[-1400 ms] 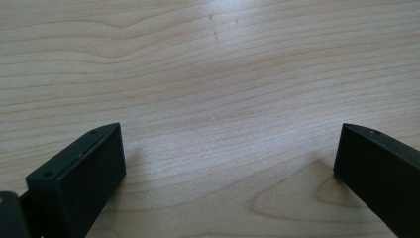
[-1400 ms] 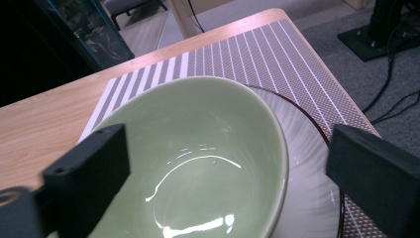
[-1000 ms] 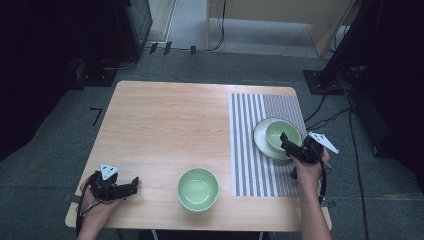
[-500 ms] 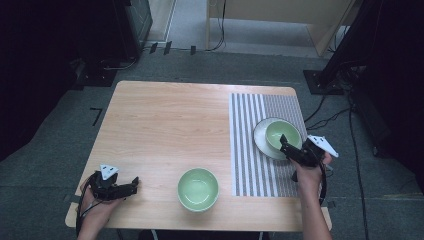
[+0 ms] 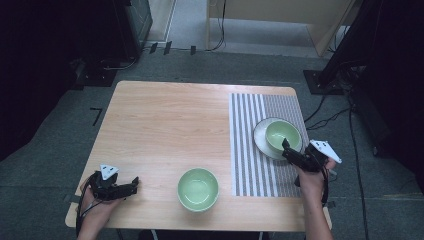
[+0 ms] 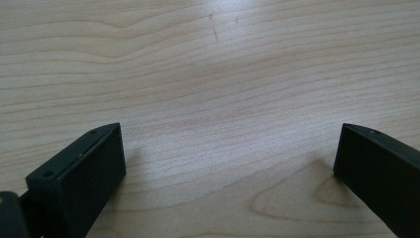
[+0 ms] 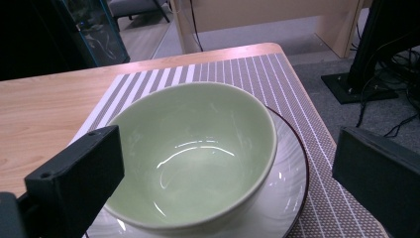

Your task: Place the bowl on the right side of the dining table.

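Right gripper [image 5: 289, 150] hovers at the near rim of the green bowl [image 5: 283, 135], which sits on the white plate [image 5: 261, 140] on the striped mat [image 5: 250, 150]. A second ago its tips reached over the bowl's edge; now they have drawn back a little toward the person, and the bowl stays on the plate exactly where it was. In the right gripper view the jaws stand wide apart on either side of the bowl [image 7: 193, 153], holding nothing and touching nothing that I can see. That reads as a letting-go: the bowl looks set down on the plate [image 7: 287, 198] and the hand is backing off, so this placement seems finished.

Left gripper [image 5: 120, 189] rests on the wooden table [image 5: 170, 130] well to the left of the mat, unchanged in place, its jaws spread wide over bare wood [image 6: 213, 99] and gripping nothing.

A second green bowl [image 5: 198, 188] stands on the table just left of the mat, near the front edge, between the two hands and untouched. My guess is that it comes next.
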### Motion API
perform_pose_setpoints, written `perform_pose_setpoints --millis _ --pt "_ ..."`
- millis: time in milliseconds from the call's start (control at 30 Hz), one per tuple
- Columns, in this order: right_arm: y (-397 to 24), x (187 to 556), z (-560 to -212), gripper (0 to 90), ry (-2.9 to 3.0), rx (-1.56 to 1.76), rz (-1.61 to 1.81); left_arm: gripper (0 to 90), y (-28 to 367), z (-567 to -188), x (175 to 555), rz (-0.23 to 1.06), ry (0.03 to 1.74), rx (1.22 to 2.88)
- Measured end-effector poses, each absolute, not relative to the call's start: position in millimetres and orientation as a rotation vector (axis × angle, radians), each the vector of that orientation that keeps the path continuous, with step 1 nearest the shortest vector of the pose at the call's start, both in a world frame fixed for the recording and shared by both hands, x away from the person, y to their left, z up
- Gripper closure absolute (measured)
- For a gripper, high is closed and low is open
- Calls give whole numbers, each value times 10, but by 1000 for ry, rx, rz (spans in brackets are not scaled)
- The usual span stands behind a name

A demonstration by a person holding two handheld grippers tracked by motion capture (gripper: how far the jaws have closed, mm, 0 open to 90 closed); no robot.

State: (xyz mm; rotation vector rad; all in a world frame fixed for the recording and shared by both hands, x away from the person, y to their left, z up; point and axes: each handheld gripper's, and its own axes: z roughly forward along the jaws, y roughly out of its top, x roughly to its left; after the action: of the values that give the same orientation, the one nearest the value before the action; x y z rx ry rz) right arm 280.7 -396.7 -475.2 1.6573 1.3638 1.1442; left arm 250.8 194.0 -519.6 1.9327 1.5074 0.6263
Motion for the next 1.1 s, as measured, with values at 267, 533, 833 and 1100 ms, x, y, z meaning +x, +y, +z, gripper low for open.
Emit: perform_pose_setpoints --millis 267,533,833,1100 --pt "-3962 2723 -4772 0 1375 1653 1135 0 1940 -5196 2508 626 1507 1933" --pt "-3939 2647 -4780 0 1386 1645 1125 0 1940 -5196 2508 626 1508 1933" --pt "-3891 2576 -4796 0 1402 1636 1105 0 1940 -5196 2508 626 1507 1933" --pt "-3890 2507 -4821 0 1409 1642 1093 0 1940 -5196 2508 626 1507 1933"
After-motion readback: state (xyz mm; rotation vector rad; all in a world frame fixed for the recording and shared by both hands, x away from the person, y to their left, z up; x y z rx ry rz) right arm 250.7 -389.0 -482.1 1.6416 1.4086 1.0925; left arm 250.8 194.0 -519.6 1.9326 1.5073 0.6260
